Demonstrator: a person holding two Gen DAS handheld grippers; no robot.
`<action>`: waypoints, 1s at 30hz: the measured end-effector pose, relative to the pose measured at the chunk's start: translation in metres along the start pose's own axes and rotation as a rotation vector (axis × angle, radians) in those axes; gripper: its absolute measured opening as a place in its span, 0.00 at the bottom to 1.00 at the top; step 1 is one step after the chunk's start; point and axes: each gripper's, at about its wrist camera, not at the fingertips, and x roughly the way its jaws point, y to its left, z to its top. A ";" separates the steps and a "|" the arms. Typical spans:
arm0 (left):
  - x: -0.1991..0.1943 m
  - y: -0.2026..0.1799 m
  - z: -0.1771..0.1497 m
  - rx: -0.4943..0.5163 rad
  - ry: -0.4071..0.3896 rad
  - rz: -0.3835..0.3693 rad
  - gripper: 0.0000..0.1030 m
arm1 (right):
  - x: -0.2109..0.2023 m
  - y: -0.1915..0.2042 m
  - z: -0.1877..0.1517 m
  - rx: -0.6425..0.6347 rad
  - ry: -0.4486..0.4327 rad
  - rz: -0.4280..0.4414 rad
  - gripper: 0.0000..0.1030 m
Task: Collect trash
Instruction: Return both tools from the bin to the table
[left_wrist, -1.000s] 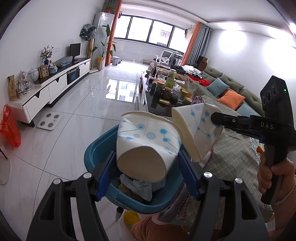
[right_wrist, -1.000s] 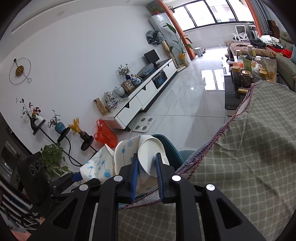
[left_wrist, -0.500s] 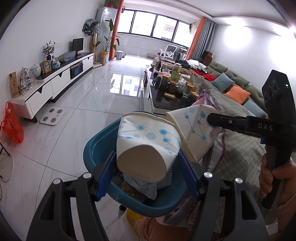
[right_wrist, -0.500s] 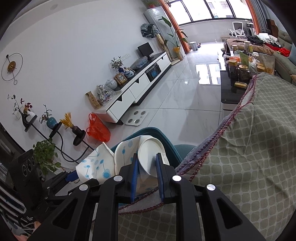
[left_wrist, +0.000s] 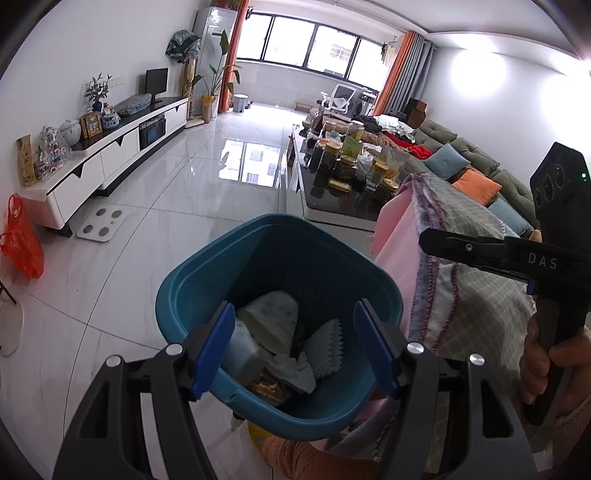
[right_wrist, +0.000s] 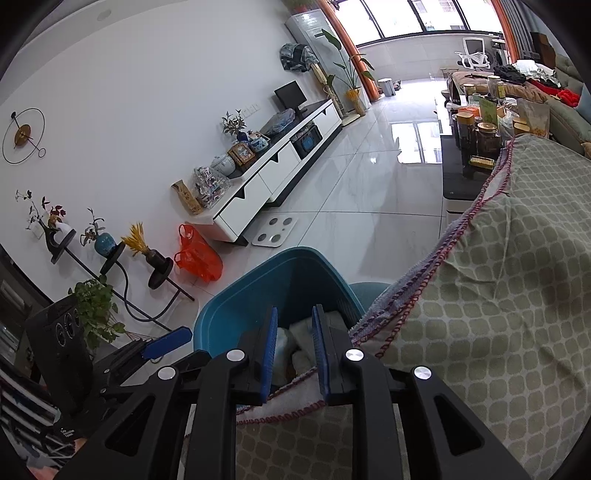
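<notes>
A teal trash bin (left_wrist: 192, 284) stands on the floor below both grippers and also shows in the right wrist view (right_wrist: 236, 306). Inside lie the white blue-dotted paper cups (left_wrist: 273, 321), crumpled tissue (left_wrist: 291, 369) and a white foam net (left_wrist: 327, 347). My left gripper (left_wrist: 295, 347) is open and empty right over the bin's mouth. My right gripper (right_wrist: 294, 350) is open and empty above the bin's edge; it also shows from the side in the left wrist view (left_wrist: 480, 247).
A table with a green checked cloth (right_wrist: 498, 295) is right of the bin. A glass coffee table with jars (left_wrist: 343, 173) is beyond. A white TV cabinet (left_wrist: 110, 158), a scale (left_wrist: 101, 223) and an orange bag (left_wrist: 22, 240) are at the left.
Both grippers opened and let go of their paper cups, which dropped into the bin. The jaws are now empty.
</notes>
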 end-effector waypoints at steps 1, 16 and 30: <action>-0.001 -0.002 0.000 0.003 -0.006 -0.003 0.66 | -0.002 -0.001 -0.002 -0.002 -0.003 0.001 0.20; -0.031 -0.072 0.003 0.131 -0.115 -0.177 0.75 | -0.087 -0.005 -0.033 -0.081 -0.133 -0.053 0.44; -0.015 -0.195 -0.025 0.353 -0.047 -0.401 0.77 | -0.220 -0.080 -0.097 0.061 -0.296 -0.341 0.54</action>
